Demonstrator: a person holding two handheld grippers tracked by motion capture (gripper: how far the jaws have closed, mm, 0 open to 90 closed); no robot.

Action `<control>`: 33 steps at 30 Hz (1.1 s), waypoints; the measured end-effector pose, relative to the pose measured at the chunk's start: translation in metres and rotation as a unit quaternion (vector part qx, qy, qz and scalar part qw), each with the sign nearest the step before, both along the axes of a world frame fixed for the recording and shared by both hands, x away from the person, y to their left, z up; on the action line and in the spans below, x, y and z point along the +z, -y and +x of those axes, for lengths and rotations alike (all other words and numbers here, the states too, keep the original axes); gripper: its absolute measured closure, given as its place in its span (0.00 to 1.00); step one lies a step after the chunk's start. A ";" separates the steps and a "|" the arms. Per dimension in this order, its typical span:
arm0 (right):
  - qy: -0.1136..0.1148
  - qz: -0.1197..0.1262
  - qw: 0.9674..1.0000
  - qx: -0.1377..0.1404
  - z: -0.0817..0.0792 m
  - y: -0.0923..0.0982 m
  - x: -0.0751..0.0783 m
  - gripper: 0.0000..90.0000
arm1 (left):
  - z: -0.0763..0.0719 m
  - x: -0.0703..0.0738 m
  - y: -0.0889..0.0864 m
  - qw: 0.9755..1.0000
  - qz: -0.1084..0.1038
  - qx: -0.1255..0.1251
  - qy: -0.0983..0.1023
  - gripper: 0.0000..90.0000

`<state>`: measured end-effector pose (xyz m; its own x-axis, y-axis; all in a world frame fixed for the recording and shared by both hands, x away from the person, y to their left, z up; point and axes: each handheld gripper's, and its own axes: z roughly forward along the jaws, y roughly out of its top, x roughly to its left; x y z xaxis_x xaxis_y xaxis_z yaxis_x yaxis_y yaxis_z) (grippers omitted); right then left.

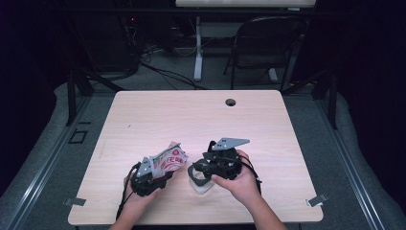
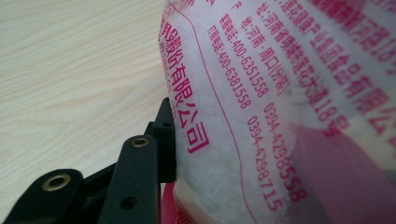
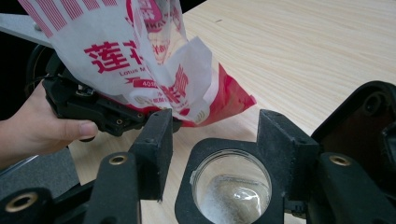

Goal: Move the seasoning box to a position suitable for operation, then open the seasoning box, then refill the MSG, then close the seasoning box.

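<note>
Bag (image 1: pixel 168 160) of white granules, red-and-white print, held up off desk (image 1: pixel 158 115) at near-left, tilted with its torn top toward right and far side. Left tongs (image 1: pixel 158 178) pinching bag low down; in left gripper view one black pad pressed flat against bag (image 2: pixel 261 121) wall, other pad hidden behind plastic. Left hand (image 1: pixel 136 199) wrapped round gripper body at near edge.

Glass jar (image 1: pixel 201 184) standing on desk just right of bag, black collar round its mouth. In right gripper view jar (image 3: pixel 232 189) open-topped, pale granules lying at bottom and along one side, bag (image 3: pixel 140 60) corner hanging above and just left of jar mouth, not touching it.

Right tongs (image 1: pixel 200 171) spread wide, straddling jar collar; in right gripper view pads (image 3: pixel 285 149) standing either side of collar with visible gap at left pad, contact at right pad not clear enough to call. Right hand (image 1: pixel 239 179) gripping from near-right, grey three-cornered plate (image 1: pixel 231 142) on top.

Round cable hole (image 1: pixel 230 102) at far side of desk. Folding chair (image 1: pixel 268 43) beyond far edge.
</note>
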<state>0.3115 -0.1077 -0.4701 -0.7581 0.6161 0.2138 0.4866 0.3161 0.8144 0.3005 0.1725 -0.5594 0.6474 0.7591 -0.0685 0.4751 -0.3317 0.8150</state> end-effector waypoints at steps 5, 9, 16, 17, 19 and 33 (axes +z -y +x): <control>0.005 0.009 1.000 -0.002 -0.001 0.003 0.002 0.57 | 0.000 0.005 -0.004 1.000 0.000 0.007 0.010 0.68; 0.009 0.006 1.000 -0.008 -0.002 0.005 0.003 0.59 | 0.000 0.008 -0.007 1.000 -0.001 0.014 0.015 0.68; 0.032 0.004 0.999 -0.003 -0.004 0.003 0.001 0.60 | 0.001 0.011 -0.009 1.000 -0.002 0.019 0.022 0.68; 0.029 0.006 1.000 0.000 -0.005 0.003 0.000 0.60 | 0.002 0.012 -0.009 1.000 0.000 0.019 0.021 0.68; 0.026 0.003 1.000 0.006 -0.006 0.002 -0.001 0.63 | 0.002 0.012 -0.009 1.000 0.003 0.016 0.025 0.68; 0.006 0.014 1.000 -0.014 -0.009 0.010 0.001 0.61 | 0.005 0.018 -0.009 0.999 0.008 0.021 0.035 0.68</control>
<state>0.3022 -0.1177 -0.4693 -0.7428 0.6317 0.2221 0.4849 0.2788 0.8289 0.3054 0.1813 -0.5417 0.6180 0.7861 -0.0111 0.4309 -0.3269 0.8411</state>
